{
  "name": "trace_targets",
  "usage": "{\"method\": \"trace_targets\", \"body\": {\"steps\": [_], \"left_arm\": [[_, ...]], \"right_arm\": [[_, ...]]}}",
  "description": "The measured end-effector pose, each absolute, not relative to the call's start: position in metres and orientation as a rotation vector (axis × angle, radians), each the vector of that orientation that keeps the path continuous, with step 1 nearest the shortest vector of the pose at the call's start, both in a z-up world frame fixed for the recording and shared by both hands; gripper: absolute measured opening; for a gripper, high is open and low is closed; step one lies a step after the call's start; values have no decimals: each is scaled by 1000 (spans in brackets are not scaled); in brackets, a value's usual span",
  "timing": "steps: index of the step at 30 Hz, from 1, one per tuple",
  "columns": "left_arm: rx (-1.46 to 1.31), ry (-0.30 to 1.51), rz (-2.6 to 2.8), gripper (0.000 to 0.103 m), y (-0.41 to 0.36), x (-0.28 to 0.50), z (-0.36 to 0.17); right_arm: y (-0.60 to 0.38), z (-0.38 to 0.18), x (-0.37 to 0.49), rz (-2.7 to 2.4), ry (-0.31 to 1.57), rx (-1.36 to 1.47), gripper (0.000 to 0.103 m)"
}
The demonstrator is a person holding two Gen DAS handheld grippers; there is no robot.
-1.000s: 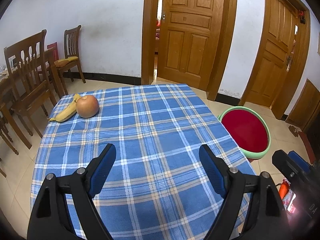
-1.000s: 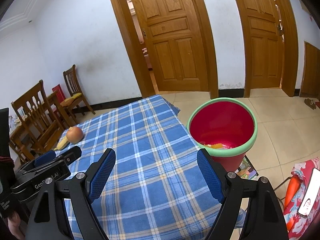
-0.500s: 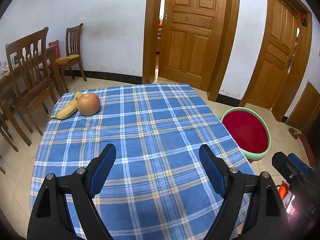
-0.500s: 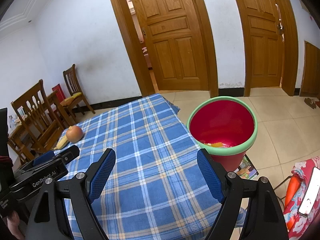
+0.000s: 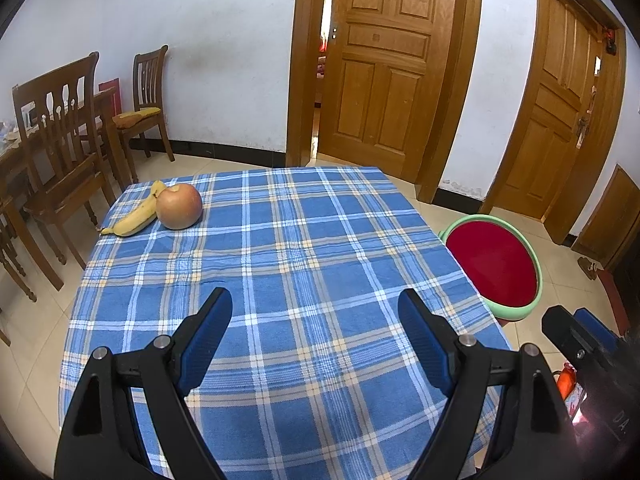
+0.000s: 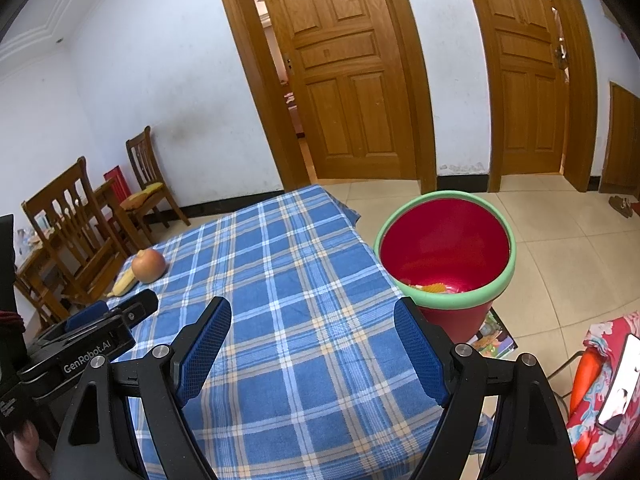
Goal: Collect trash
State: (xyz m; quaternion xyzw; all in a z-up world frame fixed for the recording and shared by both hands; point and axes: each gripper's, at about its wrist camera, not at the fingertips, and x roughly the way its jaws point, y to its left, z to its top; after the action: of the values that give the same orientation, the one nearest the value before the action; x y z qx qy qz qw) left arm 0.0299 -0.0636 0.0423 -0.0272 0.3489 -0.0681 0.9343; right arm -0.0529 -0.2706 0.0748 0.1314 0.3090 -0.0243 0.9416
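Note:
An apple [image 5: 179, 206] and a yellow banana [image 5: 135, 217] lie touching each other at the far left corner of the blue plaid tablecloth [image 5: 280, 280]. A red bin with a green rim [image 6: 446, 256] stands on the floor to the right of the table, with some orange scraps at its bottom. My left gripper [image 5: 316, 316] hovers open over the near half of the cloth, nothing between its fingers. My right gripper [image 6: 312, 320] is open too, over the table's near right part, with the bin just beyond its right finger. The apple [image 6: 149, 266] and banana [image 6: 124, 282] also show in the right wrist view.
Wooden chairs [image 5: 60, 152] and a table crowd the left wall. Two wooden doors [image 5: 384, 80] stand behind, one ajar. A flat printed item [image 6: 494, 338] lies under the bin. Red patterned fabric and a phone [image 6: 618, 384] sit at the near right. Tiled floor surrounds the table.
The left wrist view has shifted slightly, so the apple and banana sit a little further right in it. The right gripper and the bin have not moved.

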Motion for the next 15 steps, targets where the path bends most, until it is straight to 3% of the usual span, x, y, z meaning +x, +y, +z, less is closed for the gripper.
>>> {"method": "trace_targets", "body": {"steps": [15], "left_arm": [[-56, 714, -139, 84, -63, 30, 42]], "right_arm": [[-269, 73, -53, -50, 633, 268, 84]]}}
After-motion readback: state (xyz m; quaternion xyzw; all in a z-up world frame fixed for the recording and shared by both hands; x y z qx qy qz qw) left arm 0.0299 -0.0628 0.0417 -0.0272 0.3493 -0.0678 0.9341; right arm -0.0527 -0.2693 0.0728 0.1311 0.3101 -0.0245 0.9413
